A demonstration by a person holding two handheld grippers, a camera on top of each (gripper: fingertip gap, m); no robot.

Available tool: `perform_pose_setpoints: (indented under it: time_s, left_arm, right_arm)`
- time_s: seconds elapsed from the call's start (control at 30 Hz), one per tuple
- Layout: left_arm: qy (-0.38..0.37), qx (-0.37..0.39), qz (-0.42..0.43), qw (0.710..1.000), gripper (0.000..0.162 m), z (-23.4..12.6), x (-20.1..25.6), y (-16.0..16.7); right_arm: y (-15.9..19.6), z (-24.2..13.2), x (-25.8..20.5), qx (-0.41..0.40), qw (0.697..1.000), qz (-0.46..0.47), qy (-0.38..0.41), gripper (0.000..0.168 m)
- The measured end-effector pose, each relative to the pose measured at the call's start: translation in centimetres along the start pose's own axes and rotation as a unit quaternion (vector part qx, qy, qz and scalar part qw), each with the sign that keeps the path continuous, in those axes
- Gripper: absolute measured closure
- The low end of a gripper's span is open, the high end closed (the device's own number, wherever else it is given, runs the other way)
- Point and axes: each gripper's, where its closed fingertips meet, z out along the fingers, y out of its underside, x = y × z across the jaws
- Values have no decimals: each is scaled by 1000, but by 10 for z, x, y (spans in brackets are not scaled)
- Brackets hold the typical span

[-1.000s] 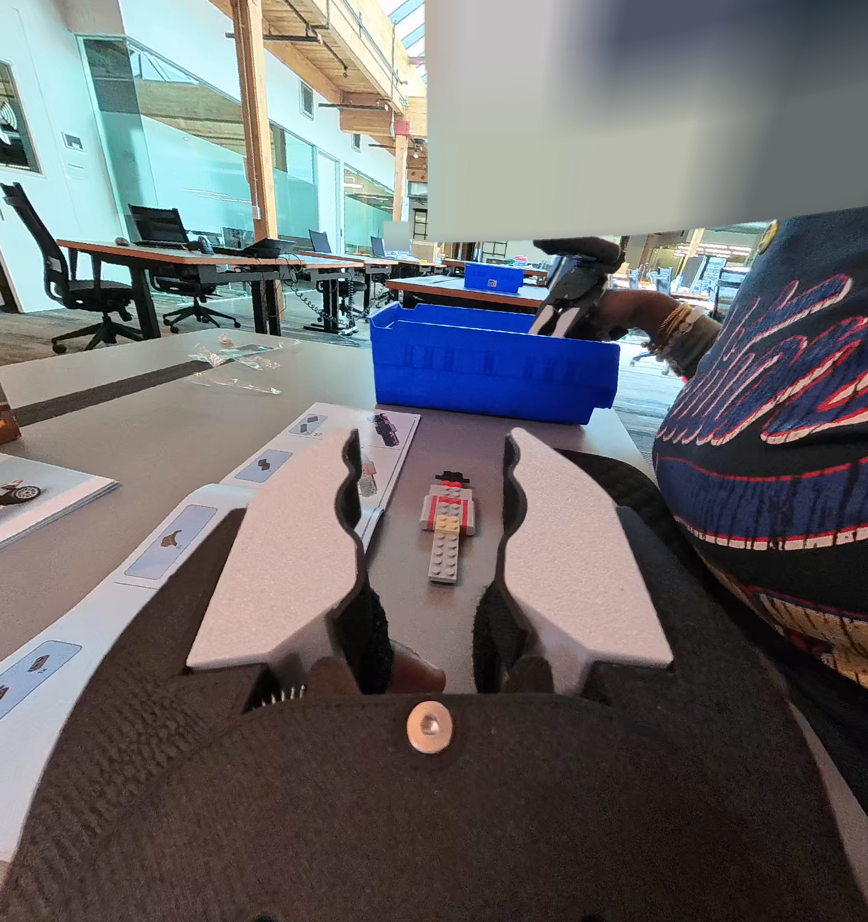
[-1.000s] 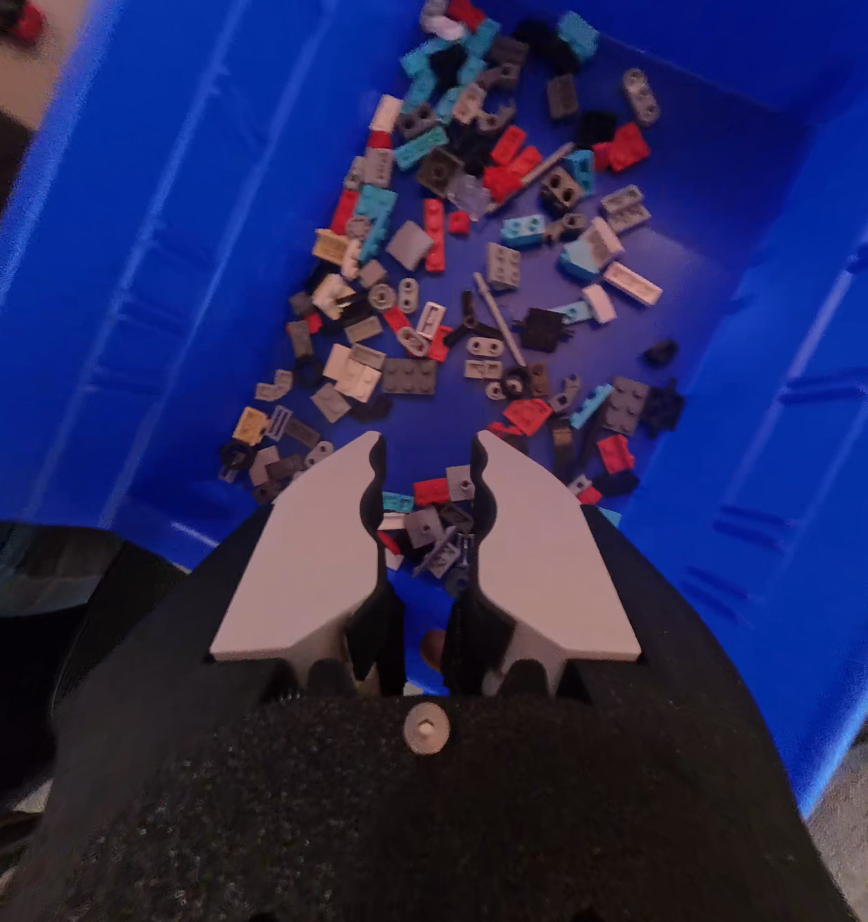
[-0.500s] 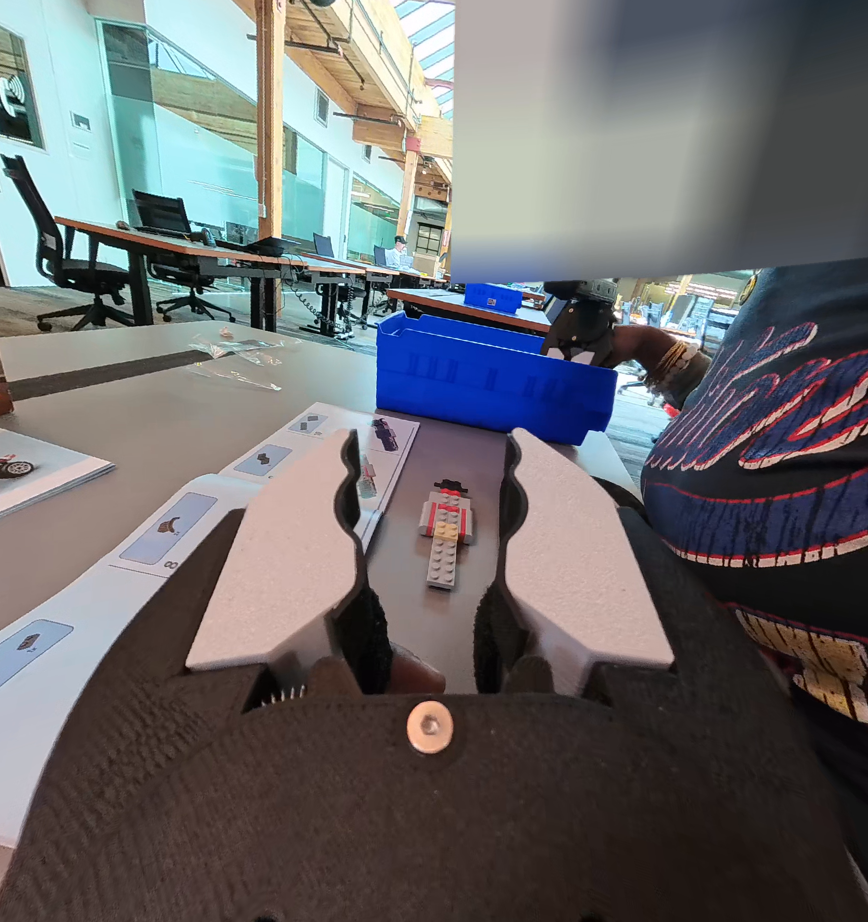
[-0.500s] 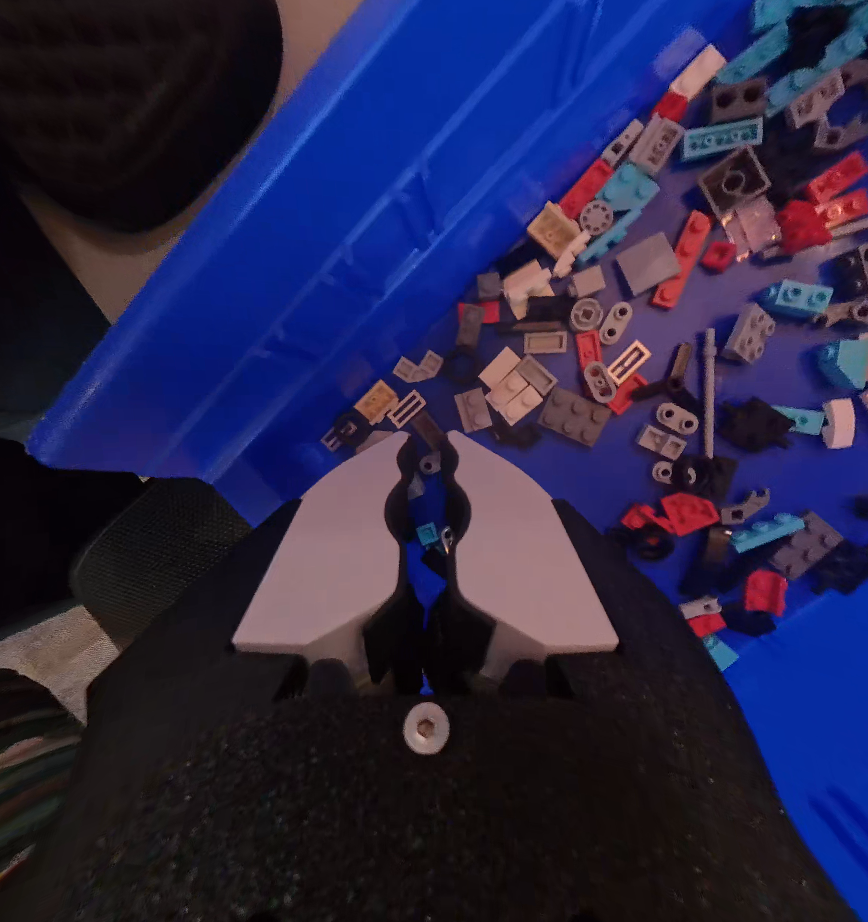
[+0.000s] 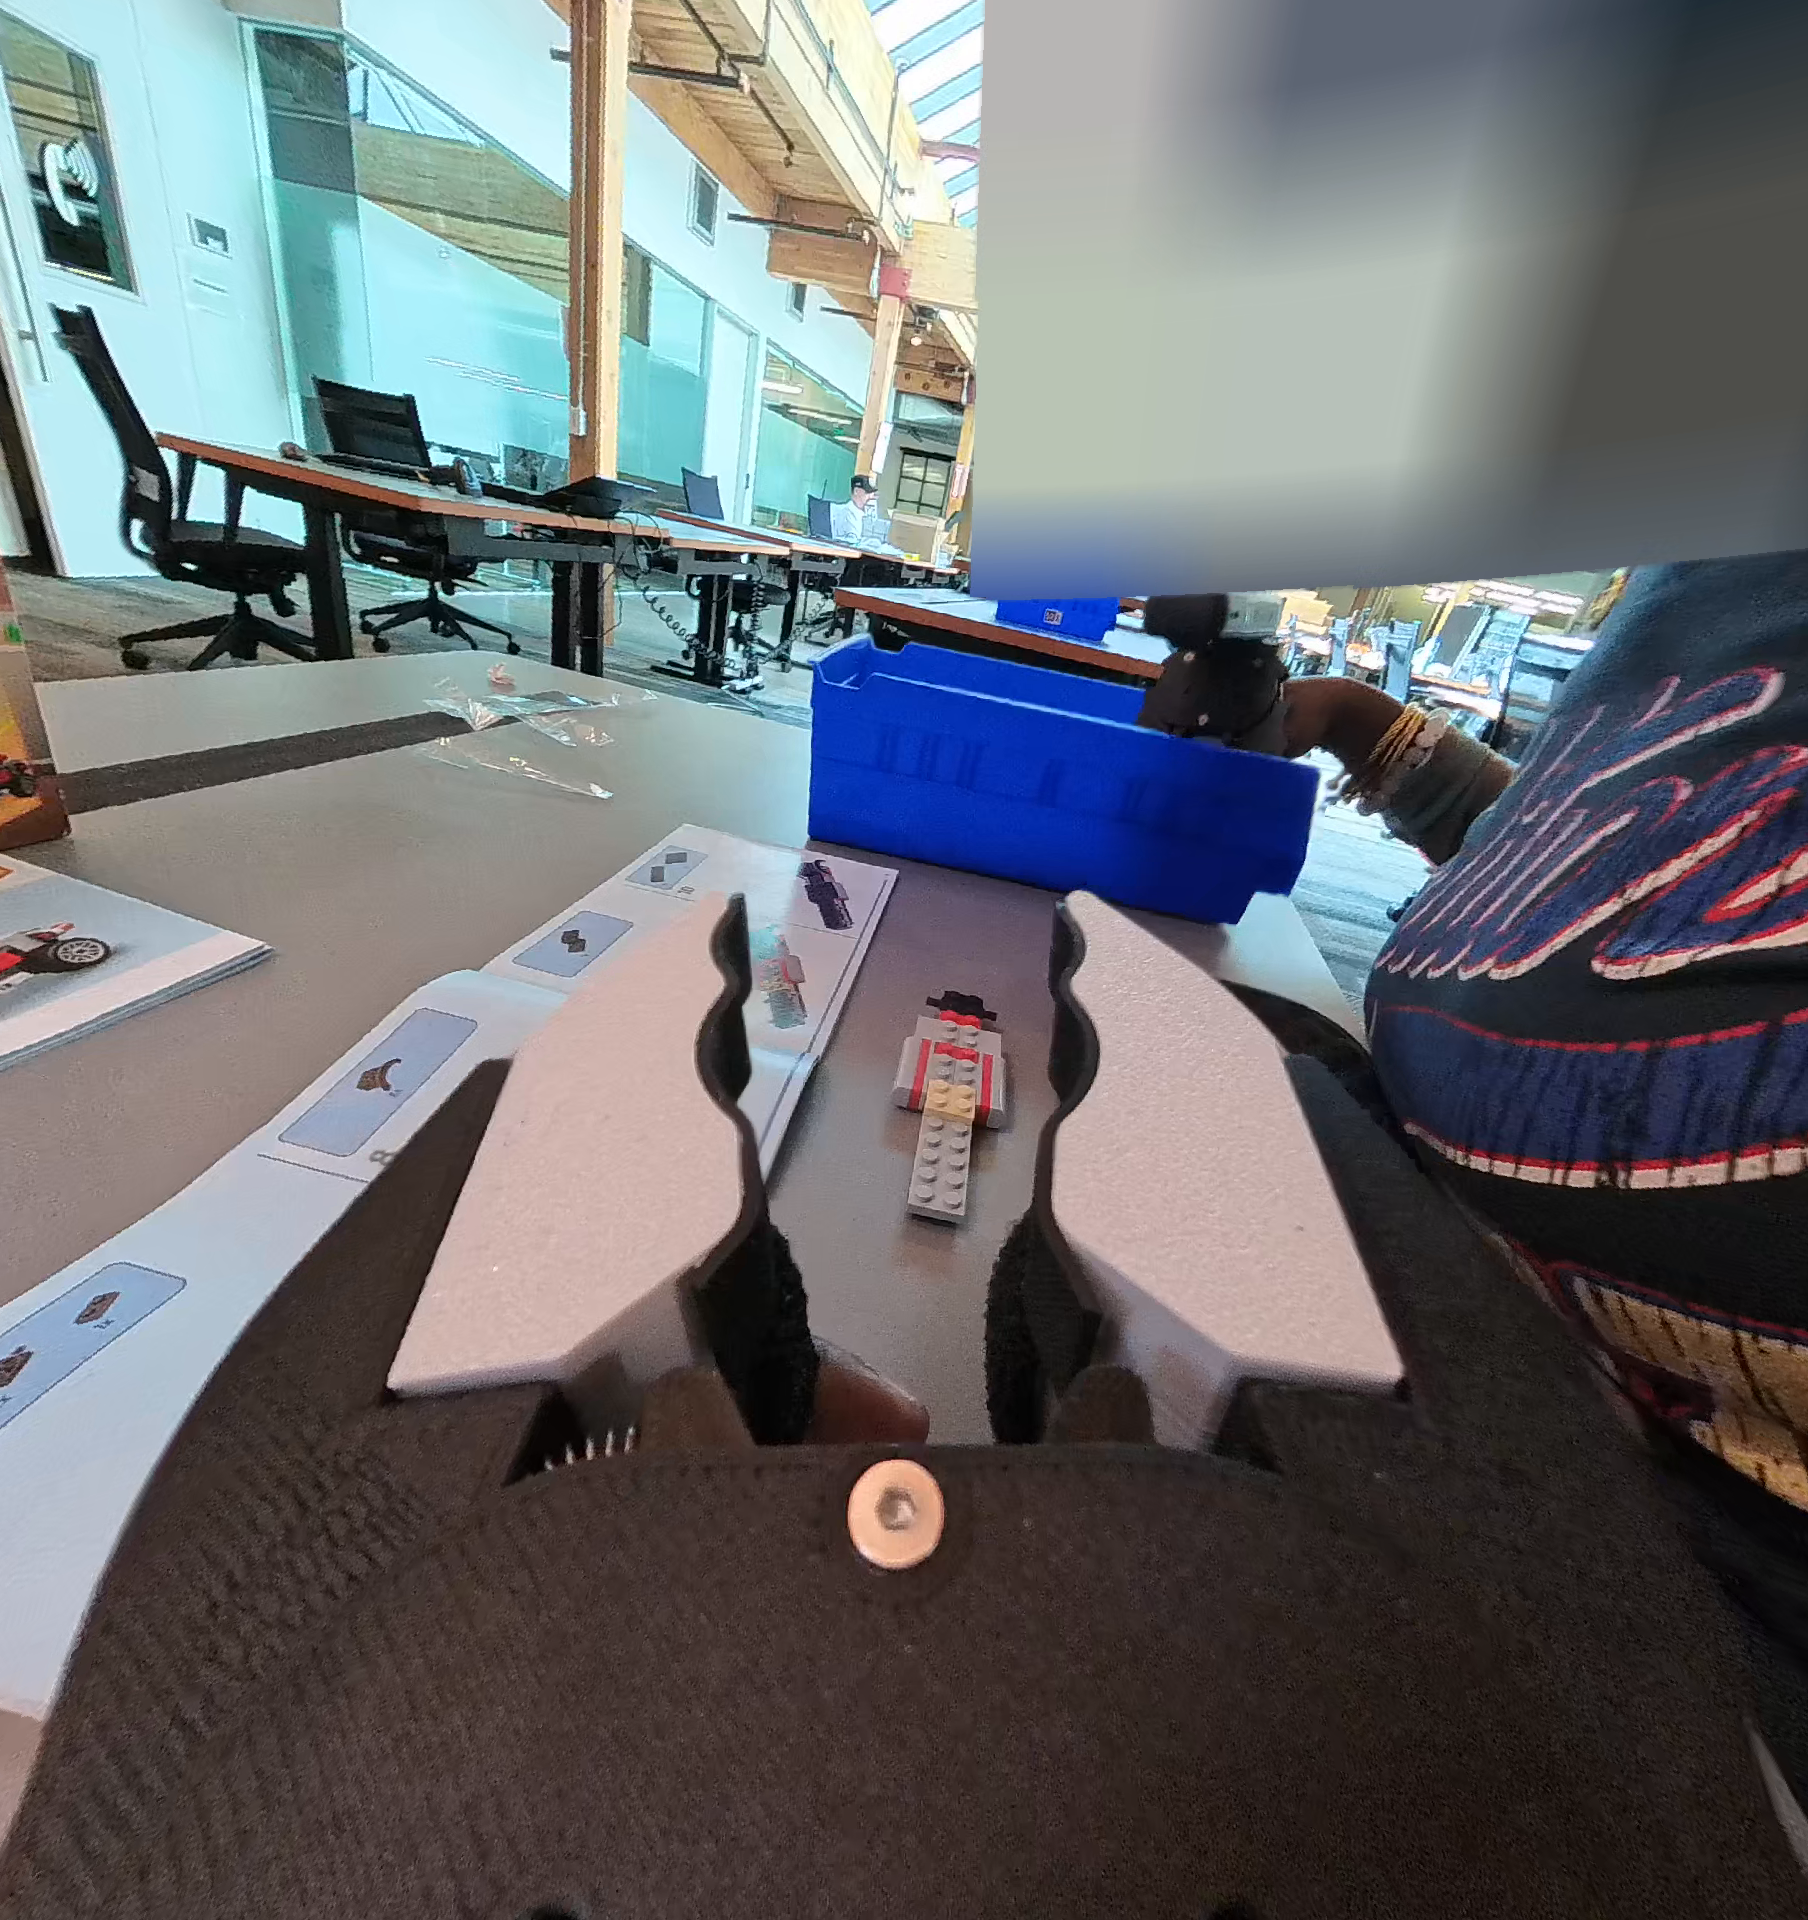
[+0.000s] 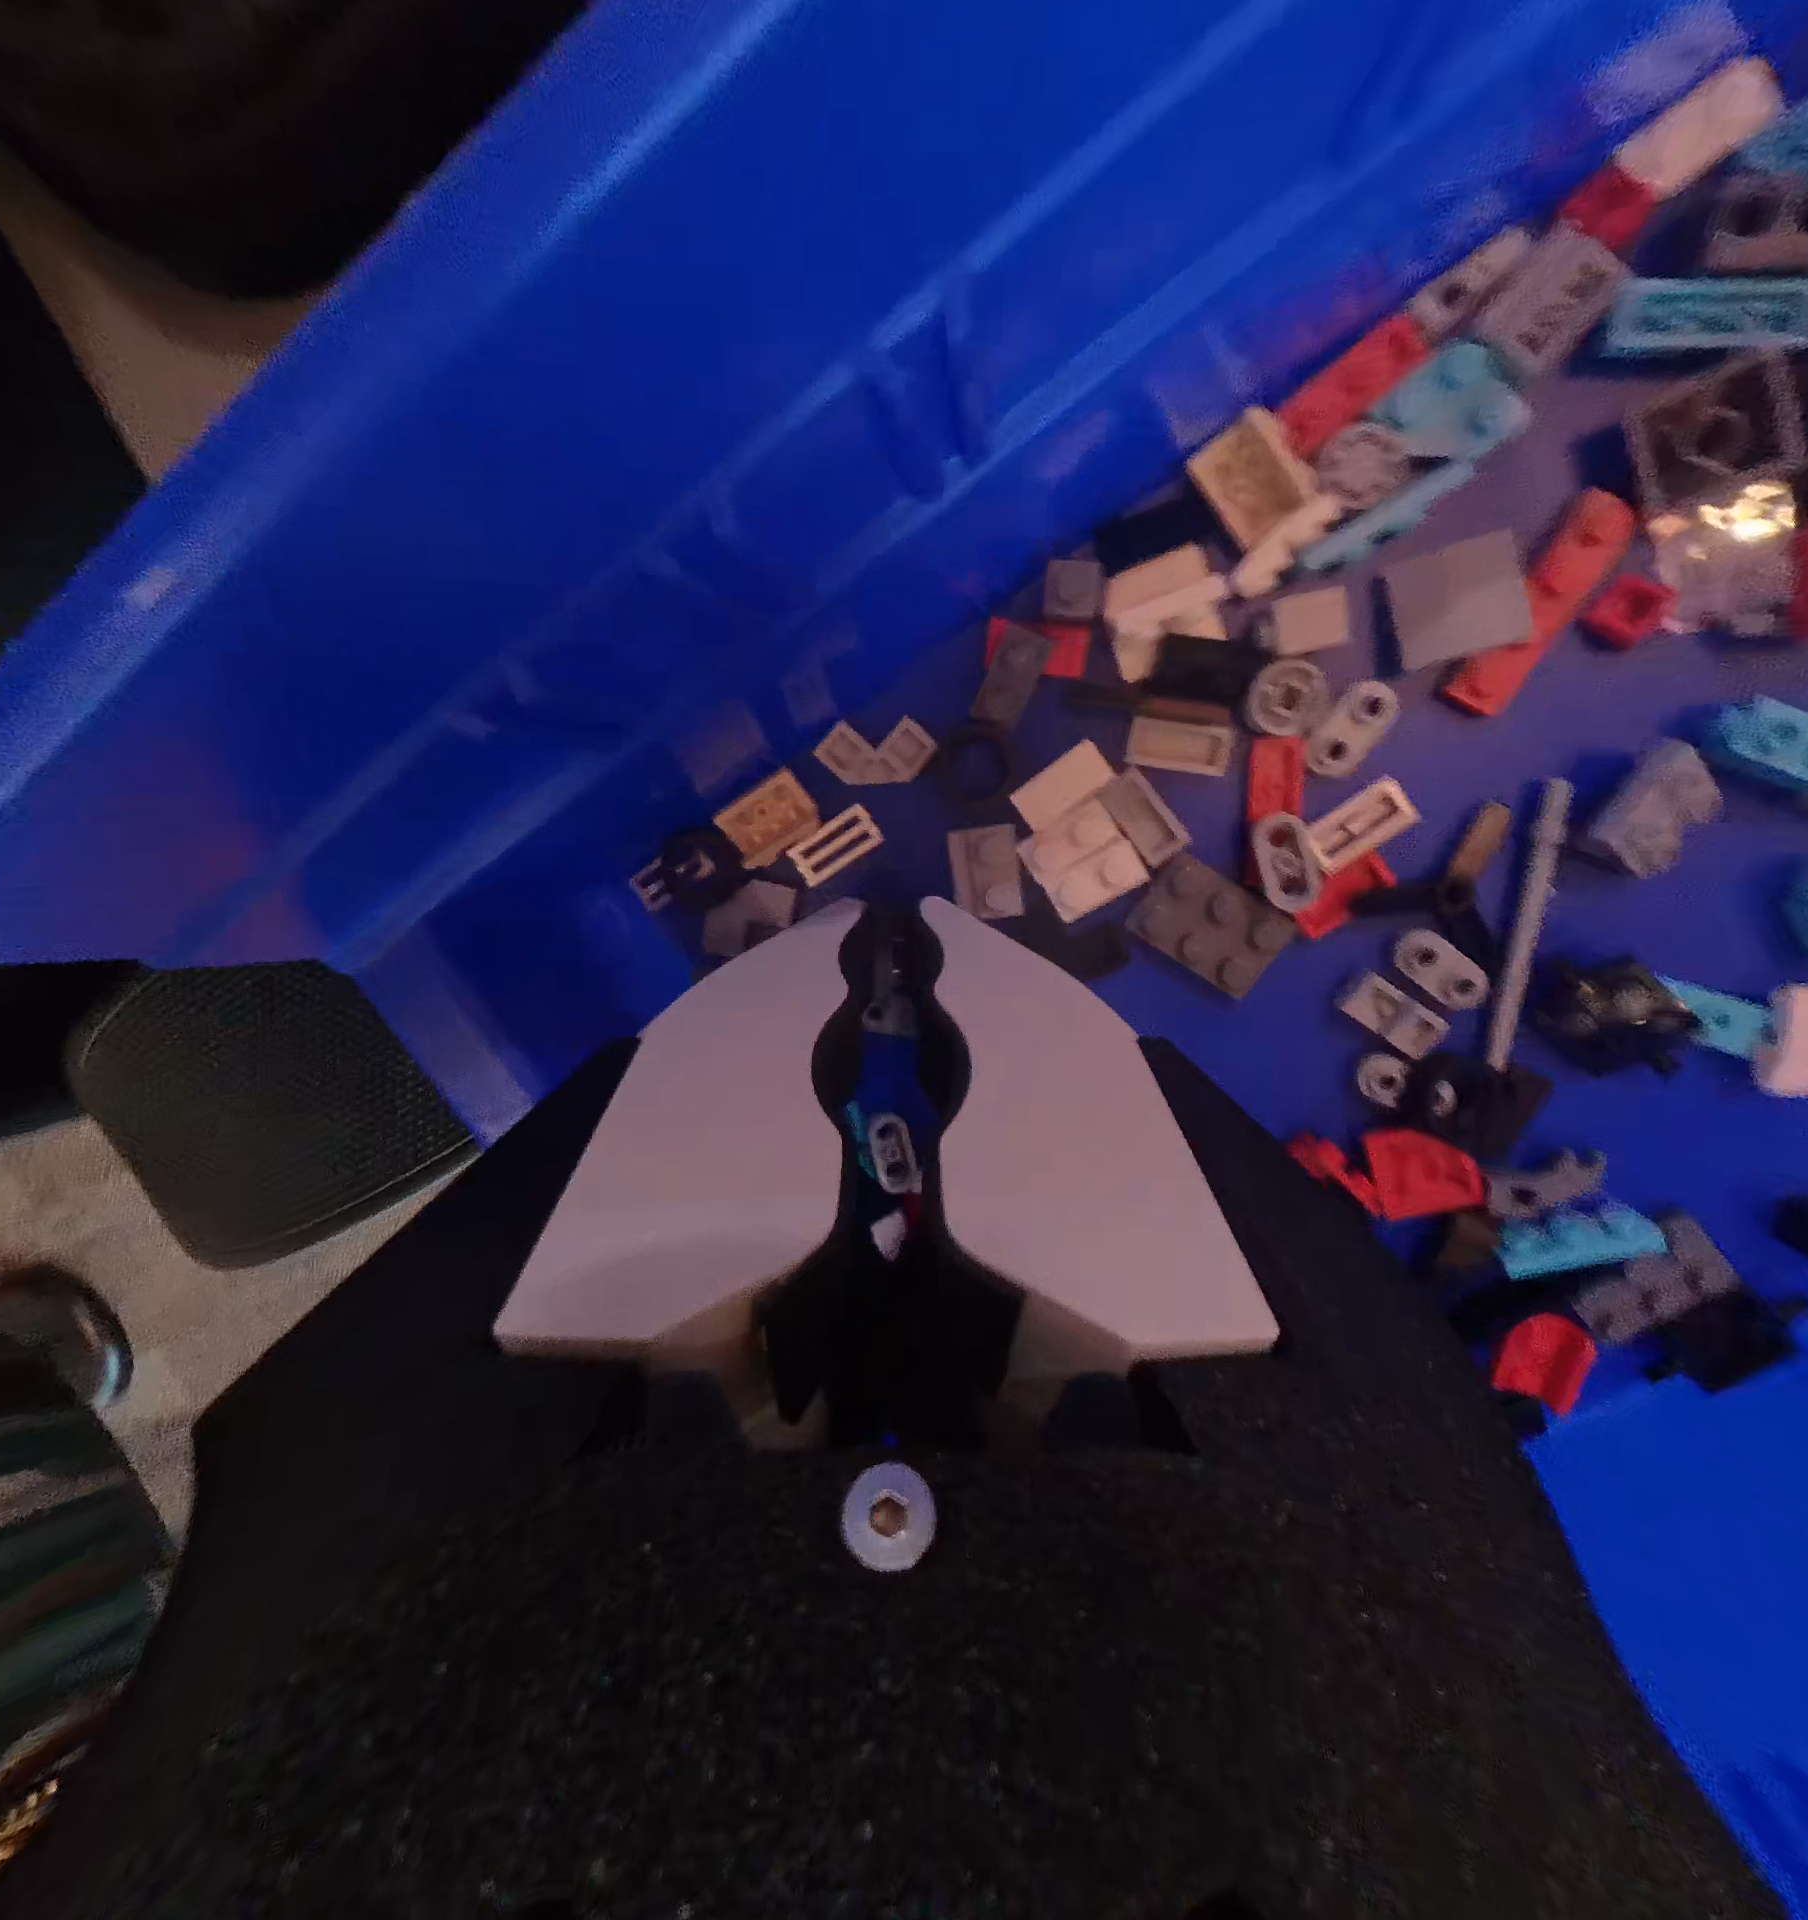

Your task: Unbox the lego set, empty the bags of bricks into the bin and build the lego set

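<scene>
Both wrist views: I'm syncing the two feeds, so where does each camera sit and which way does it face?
Left wrist view: on the open left gripper, low over the grey table, facing the small grey-and-red brick assembly; the person's torso shows at right.
Right wrist view: on the right gripper, fingers nearly closed, tilted down at loose bricks.
Shared: the blue plastic bin.

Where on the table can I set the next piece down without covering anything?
Bare grey table lies between the closed booklet and the open instruction sheet, and beyond toward the empty bags. The strip around the small build is tight; the blue bin floor is crowded with bricks.
</scene>
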Motion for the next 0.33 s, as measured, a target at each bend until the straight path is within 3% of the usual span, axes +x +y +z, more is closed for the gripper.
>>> perform_pose_setpoints:
  time_s: [0.1,0.2,0.27,0.33]
  left_arm:
    - [-11,-18,20,1000,107,5,1,2]
    - [-17,3,36,999,111,19,6,-8]
    - [-20,25,53,998,117,35,11,-20]
    - [-15,47,76,996,118,58,22,-31]
  right_arm:
    - [-16,-23,8,103,993,57,18,163]
    - [-53,-70,12,287,951,109,47,163]
    - [-88,-116,5,451,881,135,39,163]
    - [-121,-162,-14,603,783,151,-22,163]
